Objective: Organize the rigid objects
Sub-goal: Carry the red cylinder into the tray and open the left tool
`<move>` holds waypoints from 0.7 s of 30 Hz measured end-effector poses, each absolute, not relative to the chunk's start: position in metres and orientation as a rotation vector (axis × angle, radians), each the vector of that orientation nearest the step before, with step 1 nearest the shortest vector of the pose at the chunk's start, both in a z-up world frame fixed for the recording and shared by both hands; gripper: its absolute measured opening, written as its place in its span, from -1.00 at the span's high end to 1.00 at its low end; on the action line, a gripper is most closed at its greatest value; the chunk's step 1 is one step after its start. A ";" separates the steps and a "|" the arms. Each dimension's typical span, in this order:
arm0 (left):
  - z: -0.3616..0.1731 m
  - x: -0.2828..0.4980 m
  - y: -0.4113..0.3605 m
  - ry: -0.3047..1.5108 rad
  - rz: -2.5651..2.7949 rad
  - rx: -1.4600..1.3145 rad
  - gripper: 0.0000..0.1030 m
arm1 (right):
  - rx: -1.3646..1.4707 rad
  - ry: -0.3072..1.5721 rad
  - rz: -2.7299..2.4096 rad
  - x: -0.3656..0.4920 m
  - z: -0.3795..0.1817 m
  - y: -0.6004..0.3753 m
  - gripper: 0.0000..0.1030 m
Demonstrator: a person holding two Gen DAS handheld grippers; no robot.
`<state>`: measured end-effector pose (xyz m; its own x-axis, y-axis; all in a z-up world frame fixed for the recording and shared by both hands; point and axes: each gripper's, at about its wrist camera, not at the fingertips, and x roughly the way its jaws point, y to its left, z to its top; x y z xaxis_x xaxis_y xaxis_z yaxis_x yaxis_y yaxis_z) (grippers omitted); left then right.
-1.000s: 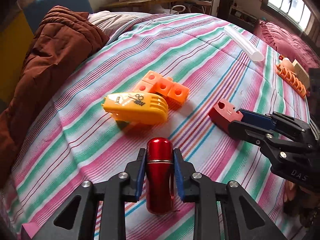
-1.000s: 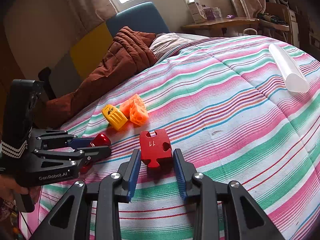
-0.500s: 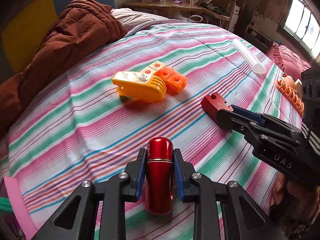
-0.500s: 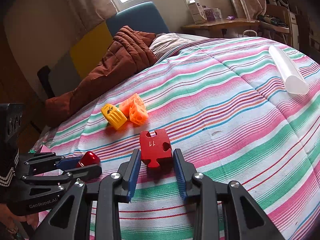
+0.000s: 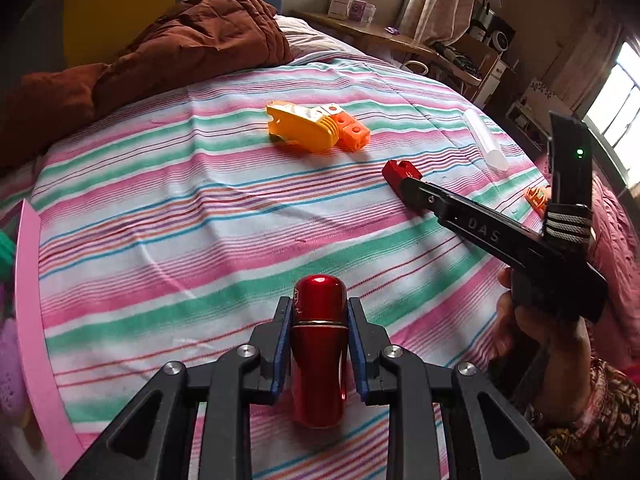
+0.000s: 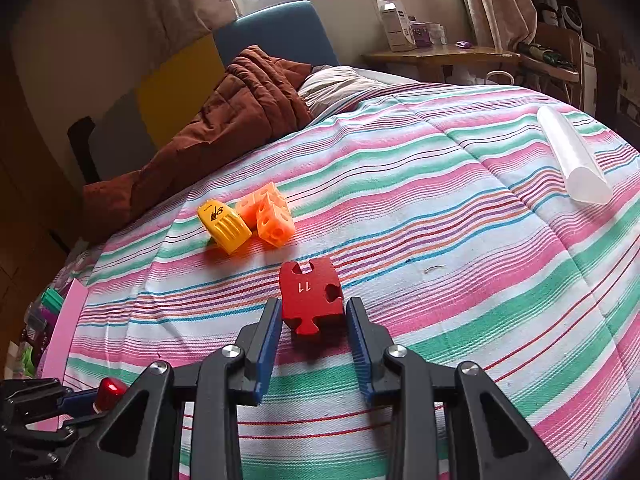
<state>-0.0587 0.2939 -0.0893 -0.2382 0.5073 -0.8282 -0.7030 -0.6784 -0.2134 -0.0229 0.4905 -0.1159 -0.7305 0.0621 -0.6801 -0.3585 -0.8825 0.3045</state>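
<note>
My left gripper [image 5: 318,316] is shut on a glossy red metal capsule [image 5: 318,344], held above the striped bedspread [image 5: 200,240]; its red tip [image 6: 110,388] shows low on the left in the right wrist view. My right gripper [image 6: 312,320] rests low on the bed with its pads against the sides of a flat red puzzle-shaped block marked 11 [image 6: 310,296]. From the left wrist view that block [image 5: 396,170] sticks out of the right gripper's fingertips. A yellow ribbed piece [image 6: 224,226] and joined orange cubes [image 6: 272,216] lie together farther up the bed.
A pink bin rim [image 5: 30,280] with coloured things inside stands at the bed's left edge. A translucent white tube [image 6: 572,160] lies at the far right, an orange part [image 5: 536,196] beyond the right gripper. A brown quilt [image 5: 180,48] is heaped at the head end. A hand [image 5: 532,320] holds the right gripper.
My left gripper has carried the red capsule leftward away from the toys and rolled; the pink bin rim has come into its view. The right gripper and red block have stayed put.
</note>
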 end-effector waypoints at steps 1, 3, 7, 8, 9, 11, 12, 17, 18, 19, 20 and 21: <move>-0.087 -0.056 0.288 0.239 1.987 -1.219 0.49 | -1.023 0.609 2.649 -0.023 -0.115 0.489 0.38; -0.082 -0.050 0.275 0.209 1.998 -1.210 0.49 | -1.031 0.569 2.639 -0.025 -0.114 0.486 0.38; -0.070 -0.040 0.253 0.154 2.018 -1.178 0.49 | -1.042 0.492 2.625 -0.027 -0.112 0.478 0.37; -0.068 -0.038 0.247 0.134 2.020 -1.174 0.49 | -1.042 0.489 2.625 -0.027 -0.112 0.478 0.37; -0.066 -0.036 0.241 0.115 2.026 -1.171 0.49 | -1.043 0.489 2.626 -0.027 -0.112 0.478 0.37; -0.062 -0.034 0.229 0.079 2.038 -1.166 0.49 | -1.040 0.486 2.627 -0.027 -0.111 0.478 0.38; -0.060 -0.032 0.223 0.060 2.040 -1.161 0.49 | -1.040 0.480 2.629 -0.027 -0.111 0.477 0.38; -0.053 -0.028 0.196 -0.003 2.068 -1.141 0.49 | -1.040 0.409 2.656 -0.026 -0.108 0.467 0.38; -0.052 -0.027 0.191 -0.021 2.071 -1.142 0.49 | -1.036 0.387 2.665 -0.026 -0.106 0.464 0.38; -0.050 -0.026 0.185 -0.034 2.079 -1.142 0.49 | -1.031 0.364 2.677 -0.026 -0.105 0.460 0.38; -0.048 -0.026 0.179 -0.051 2.085 -1.137 0.49 | -1.027 0.344 2.693 -0.026 -0.103 0.457 0.38; -0.046 -0.025 0.172 -0.073 2.089 -1.130 0.49 | -1.025 0.324 2.705 -0.026 -0.102 0.454 0.38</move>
<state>-0.0249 0.1718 -0.0458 -0.3317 0.6343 -0.6983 -0.5839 -0.7194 -0.3762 -0.0256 0.4537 -0.1019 -0.7288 0.1351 -0.6712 -0.2898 -0.9490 0.1237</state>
